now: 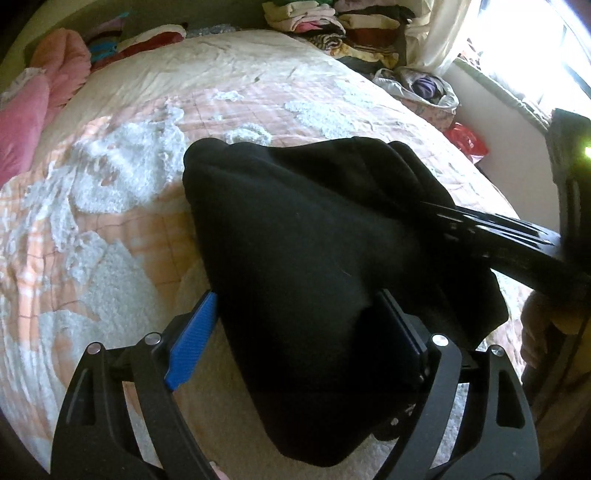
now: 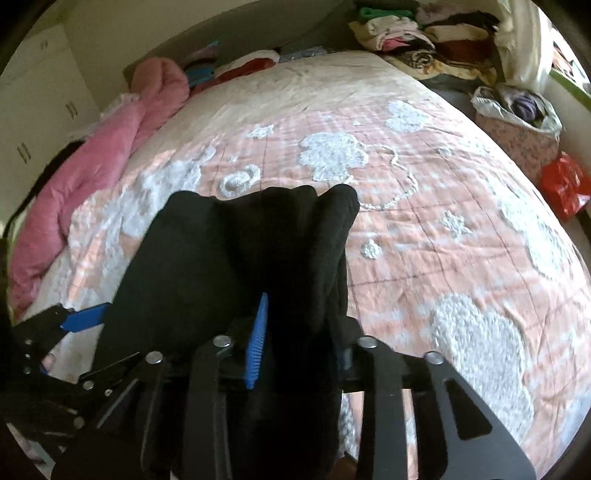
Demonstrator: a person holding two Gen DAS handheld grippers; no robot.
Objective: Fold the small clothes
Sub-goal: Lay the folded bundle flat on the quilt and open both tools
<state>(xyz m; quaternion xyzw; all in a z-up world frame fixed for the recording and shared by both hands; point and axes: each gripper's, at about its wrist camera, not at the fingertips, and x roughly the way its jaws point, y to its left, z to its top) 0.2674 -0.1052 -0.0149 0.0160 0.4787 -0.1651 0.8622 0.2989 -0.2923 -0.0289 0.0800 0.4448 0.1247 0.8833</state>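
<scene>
A small black garment (image 1: 303,236) is bunched above the peach quilted bed (image 1: 147,122). In the left wrist view my left gripper (image 1: 295,332) stands wide open, its blue pads on either side of the cloth, which drapes between them. My right gripper reaches in from the right (image 1: 480,236) into the cloth. In the right wrist view the right gripper (image 2: 299,343) has its jaws partly closed on a fold of the black garment (image 2: 236,251); one blue pad (image 2: 256,339) shows, the other is hidden by cloth. The left gripper's blue pad (image 2: 83,317) shows at the lower left.
A pink duvet (image 2: 92,162) lies along the bed's left side. Piles of folded clothes (image 2: 413,33) sit at the far right corner. A bag of clothes (image 2: 517,110) and a red bag (image 2: 565,184) stand beside the bed on the right, near the window.
</scene>
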